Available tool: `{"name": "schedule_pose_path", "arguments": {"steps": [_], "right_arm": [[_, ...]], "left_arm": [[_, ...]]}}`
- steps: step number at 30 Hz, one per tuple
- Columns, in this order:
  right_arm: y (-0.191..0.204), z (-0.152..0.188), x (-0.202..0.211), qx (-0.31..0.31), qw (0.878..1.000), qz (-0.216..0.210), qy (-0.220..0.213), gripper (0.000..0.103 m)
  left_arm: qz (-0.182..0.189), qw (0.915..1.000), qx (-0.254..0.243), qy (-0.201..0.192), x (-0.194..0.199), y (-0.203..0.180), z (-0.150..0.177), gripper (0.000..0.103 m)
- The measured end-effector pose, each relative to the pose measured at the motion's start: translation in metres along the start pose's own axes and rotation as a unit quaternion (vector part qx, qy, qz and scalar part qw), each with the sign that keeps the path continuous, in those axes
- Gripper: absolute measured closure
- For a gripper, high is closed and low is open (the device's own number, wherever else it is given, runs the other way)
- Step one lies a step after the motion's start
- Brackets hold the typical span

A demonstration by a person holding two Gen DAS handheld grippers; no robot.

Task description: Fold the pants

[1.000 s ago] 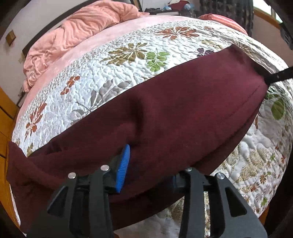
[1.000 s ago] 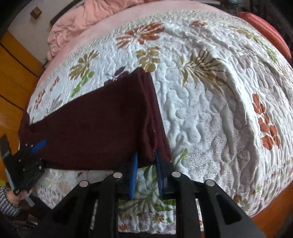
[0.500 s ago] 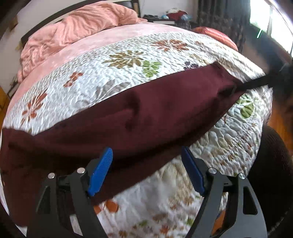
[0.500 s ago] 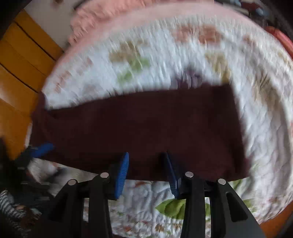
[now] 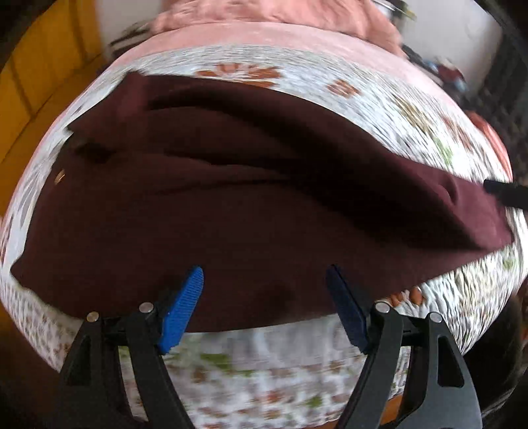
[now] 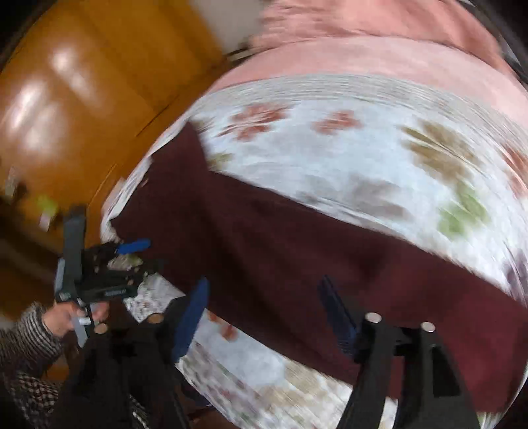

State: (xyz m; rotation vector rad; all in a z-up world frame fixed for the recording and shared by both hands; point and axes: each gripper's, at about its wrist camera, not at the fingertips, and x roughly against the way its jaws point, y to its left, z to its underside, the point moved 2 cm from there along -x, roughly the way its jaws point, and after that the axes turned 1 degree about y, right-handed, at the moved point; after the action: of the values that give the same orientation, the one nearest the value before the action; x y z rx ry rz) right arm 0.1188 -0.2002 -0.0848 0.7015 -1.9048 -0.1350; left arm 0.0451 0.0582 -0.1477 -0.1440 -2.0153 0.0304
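Observation:
The maroon pants lie lengthwise across the floral quilt, folded along their length, with the wide end at the left. My left gripper hovers open over their near edge with nothing between its blue pads. In the right wrist view the pants run from upper left to lower right. My right gripper hangs above their near edge with its jaws opening and nothing gripped. The left gripper shows there too, at the pants' left end, held by a hand.
A pink blanket is bunched at the head of the bed. Yellow-brown wooden panelling stands along the bed's left side. The quilt hangs over the near edge of the bed. A checked sleeve fills the lower left corner.
Both grippers let go of the pants' near edge and opened. Both swung left along the bed and rolled. The pants now lie loose on the quilt.

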Motion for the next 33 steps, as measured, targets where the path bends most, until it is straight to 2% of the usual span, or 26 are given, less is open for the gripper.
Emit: {"name": "schedule_pose_path", "arguments": {"steps": [4, 6, 8, 10, 12, 14, 17, 21, 24, 27, 29, 33], "right_arm": [[0.041, -0.021, -0.054, 0.056, 0.997, 0.000, 0.048, 0.032], [0.046, -0.022, -0.069, 0.070, 0.995, 0.023, 0.064, 0.032], [0.045, -0.020, -0.083, 0.077, 0.993, 0.046, 0.078, 0.039], [0.042, -0.018, -0.091, 0.068, 0.993, 0.048, 0.086, 0.079], [0.039, -0.011, -0.093, 0.069, 0.991, 0.061, 0.095, 0.094], [0.038, -0.003, -0.091, 0.078, 0.991, 0.055, 0.089, 0.094], [0.032, 0.002, -0.091, 0.056, 0.994, 0.045, 0.083, 0.094], [0.025, 0.005, -0.094, 0.031, 0.996, 0.033, 0.078, 0.094], [0.023, 0.005, -0.095, 0.024, 0.997, 0.026, 0.075, 0.093], [0.020, 0.004, -0.095, 0.021, 0.997, 0.020, 0.070, 0.093], [0.019, 0.005, -0.096, 0.022, 0.997, 0.018, 0.069, 0.093], [0.017, 0.007, -0.096, 0.022, 0.998, 0.010, 0.065, 0.093]], "left_arm": [[0.002, 0.9997, 0.025, -0.007, 0.017, 0.029, -0.012, 0.026], [0.003, 0.9995, 0.029, -0.007, 0.024, 0.040, -0.025, 0.023], [0.012, 0.9994, 0.032, -0.003, 0.028, 0.049, -0.042, 0.021], [0.009, 0.9996, 0.027, 0.003, 0.031, 0.054, -0.059, 0.021], [0.010, 0.9998, 0.016, 0.008, 0.033, 0.058, -0.084, 0.021], [0.004, 0.9998, 0.014, 0.015, 0.032, 0.059, -0.111, 0.021], [0.010, 0.9991, 0.022, 0.036, 0.021, 0.057, -0.153, 0.019], [-0.012, 0.9923, 0.048, 0.114, -0.023, 0.050, -0.194, 0.017], [-0.037, 0.9829, 0.067, 0.167, -0.054, 0.051, -0.214, 0.017], [-0.091, 0.9669, 0.079, 0.225, -0.085, 0.055, -0.228, 0.017], [-0.111, 0.9590, 0.091, 0.244, -0.098, 0.059, -0.234, 0.018], [-0.119, 0.9487, 0.099, 0.276, -0.123, 0.058, -0.241, 0.019]]}}
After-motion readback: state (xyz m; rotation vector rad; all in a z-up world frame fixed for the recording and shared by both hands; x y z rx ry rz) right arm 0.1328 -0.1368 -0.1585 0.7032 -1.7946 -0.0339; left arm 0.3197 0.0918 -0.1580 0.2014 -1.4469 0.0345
